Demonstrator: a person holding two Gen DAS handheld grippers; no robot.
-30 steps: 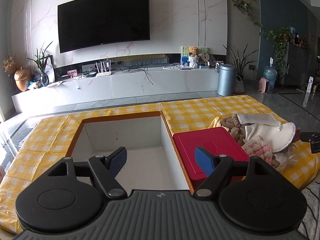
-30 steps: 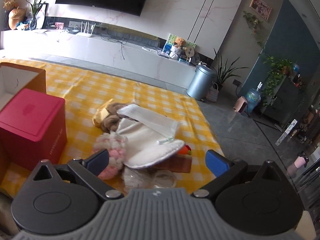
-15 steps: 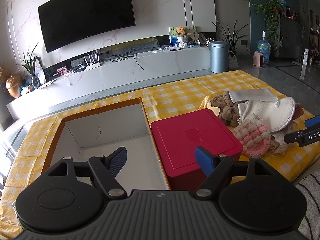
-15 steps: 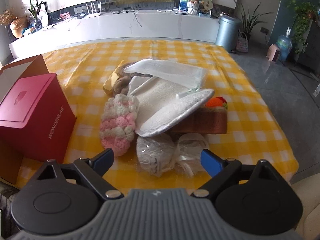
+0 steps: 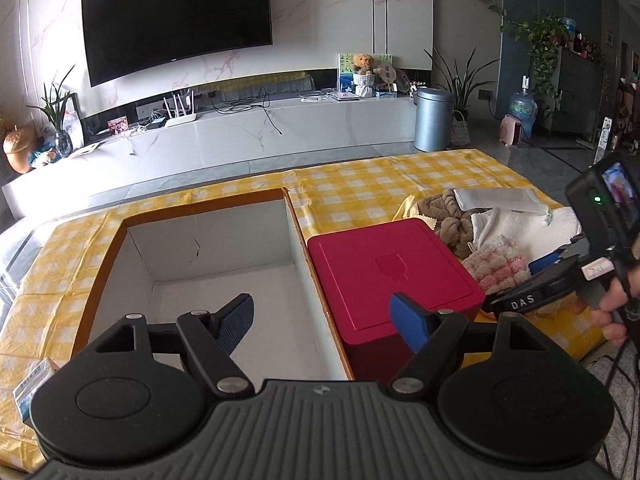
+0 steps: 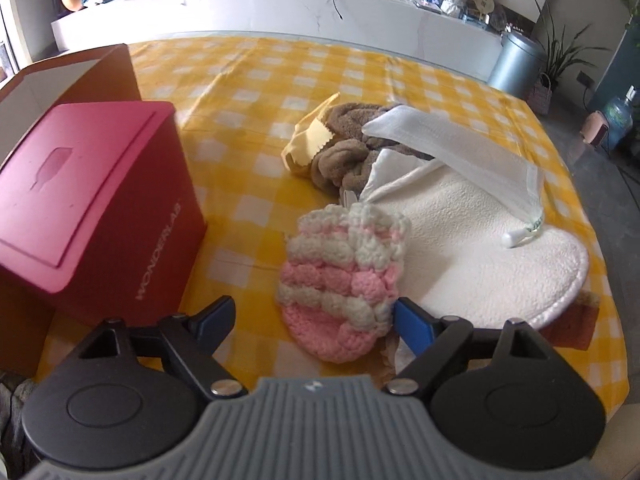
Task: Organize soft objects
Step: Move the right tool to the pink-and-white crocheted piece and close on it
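A pink-and-white knitted piece (image 6: 344, 276) lies at the near edge of a pile of soft things on the yellow checked cloth. My right gripper (image 6: 314, 320) straddles it from above, jaws closing. The right pad is at the knit's edge and the left pad stands clear of it. Behind it lie a white terry cloth (image 6: 472, 240), a white mesh pouch (image 6: 452, 148), a brown fuzzy cloth (image 6: 344, 160) and a yellow cloth (image 6: 308, 148). My left gripper (image 5: 322, 314) hangs open and empty over the seam between the open cardboard box (image 5: 216, 236) and the red box (image 5: 392, 264).
The red box (image 6: 88, 184) stands just left of the pile, against the cardboard box. A brown item (image 6: 572, 324) pokes out under the terry cloth. The table's near edge runs close below the pile. A small packet (image 5: 32, 388) lies at the near left. A person's hand (image 5: 616, 300) holds the right gripper.
My right gripper has dropped and tipped down toward the pile, so the knitted piece now sits between its narrowing jaws. It has also come into the left wrist view. The left gripper stays open.
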